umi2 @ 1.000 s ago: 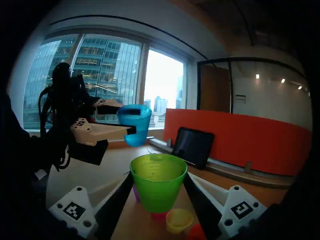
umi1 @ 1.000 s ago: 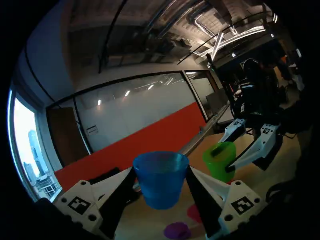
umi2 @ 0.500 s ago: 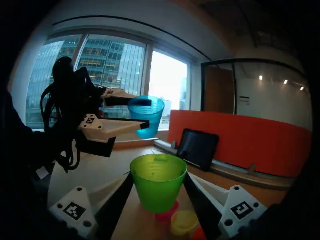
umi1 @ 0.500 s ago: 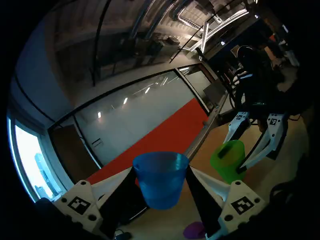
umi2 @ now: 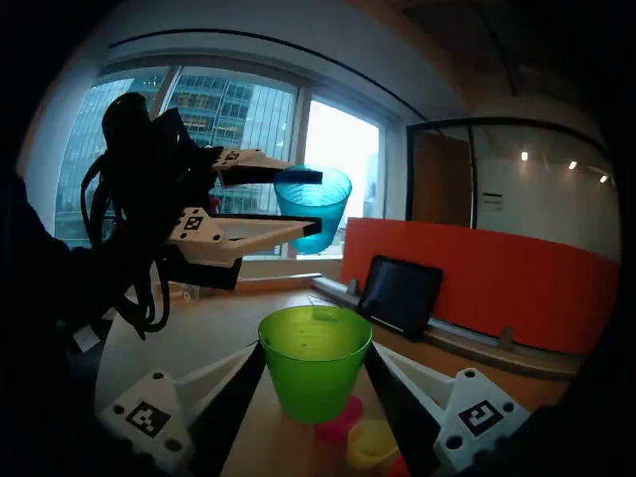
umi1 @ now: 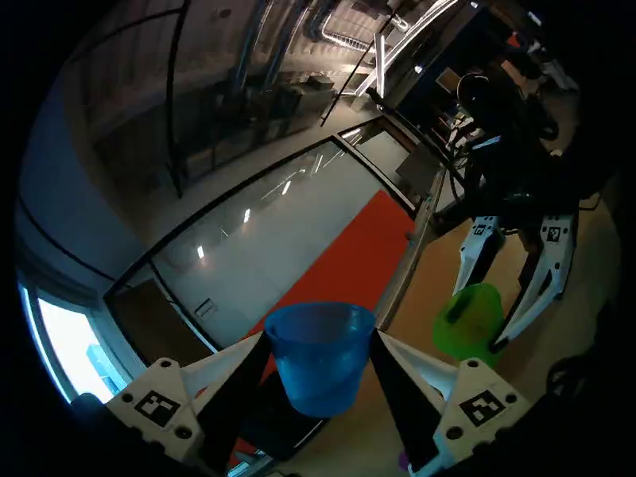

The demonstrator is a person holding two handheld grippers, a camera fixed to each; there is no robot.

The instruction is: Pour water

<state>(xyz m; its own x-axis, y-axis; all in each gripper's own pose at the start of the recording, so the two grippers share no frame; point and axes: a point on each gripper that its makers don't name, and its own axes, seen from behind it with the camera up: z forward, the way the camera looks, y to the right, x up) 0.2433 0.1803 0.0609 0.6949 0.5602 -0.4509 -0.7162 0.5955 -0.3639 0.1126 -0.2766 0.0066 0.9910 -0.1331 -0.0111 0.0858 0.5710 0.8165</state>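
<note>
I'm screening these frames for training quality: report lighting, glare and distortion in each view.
Left gripper view: dim overall, the ceiling strip light glaring white, straight lines bowed by the fisheye, the blue cup sharp. Right gripper view: the window blown out to white behind the blue cup, the green cup evenly lit and sharp, straight lines curved towards the edges.

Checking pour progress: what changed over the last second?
The left gripper raised the blue cup, rightward in the right gripper view, and rolled it. The right gripper kept the green cup upright in place; both grips held.
</note>
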